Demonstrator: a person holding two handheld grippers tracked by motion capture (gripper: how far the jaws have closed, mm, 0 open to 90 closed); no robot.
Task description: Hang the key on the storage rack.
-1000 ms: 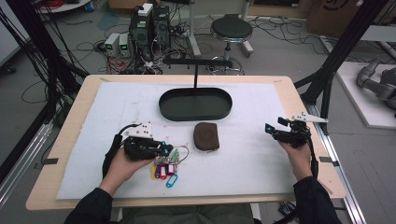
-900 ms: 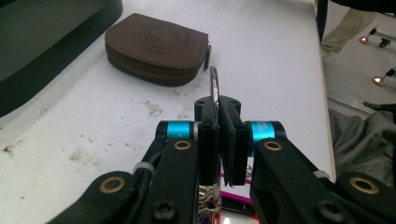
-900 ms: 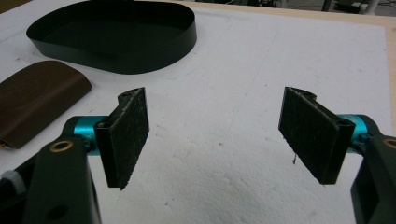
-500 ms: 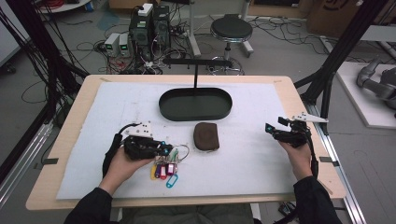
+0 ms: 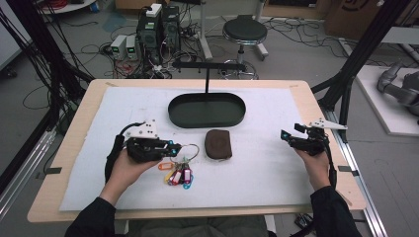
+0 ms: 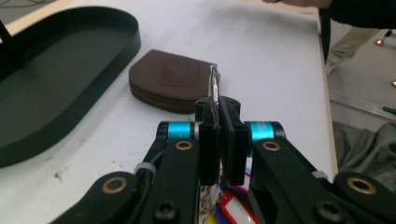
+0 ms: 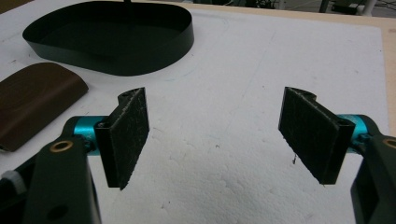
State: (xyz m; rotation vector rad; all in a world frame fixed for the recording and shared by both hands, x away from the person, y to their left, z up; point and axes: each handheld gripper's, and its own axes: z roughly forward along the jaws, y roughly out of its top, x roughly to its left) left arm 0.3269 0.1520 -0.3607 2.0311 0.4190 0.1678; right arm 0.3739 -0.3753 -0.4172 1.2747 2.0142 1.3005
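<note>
My left gripper (image 5: 174, 146) (image 6: 219, 112) is shut on a metal key ring (image 5: 190, 151) (image 6: 213, 86) at the left front of the white mat. A bunch of coloured key tags (image 5: 176, 174) (image 6: 231, 209) hangs from the ring and lies on the mat just in front of it. A brown zipped pouch (image 5: 219, 143) (image 6: 169, 85) (image 7: 32, 100) rests right of the ring, near the mat's middle. My right gripper (image 5: 287, 135) (image 7: 215, 135) stands open at the right side, nothing between its pads.
A black oval tray (image 5: 206, 109) (image 6: 56, 70) (image 7: 109, 35) with an upright T-shaped stand (image 5: 207, 69) sits behind the pouch. The white mat (image 5: 267, 163) covers most of the wooden table (image 5: 74, 128). Beyond the table are a stool (image 5: 242, 32) and electronics on the floor.
</note>
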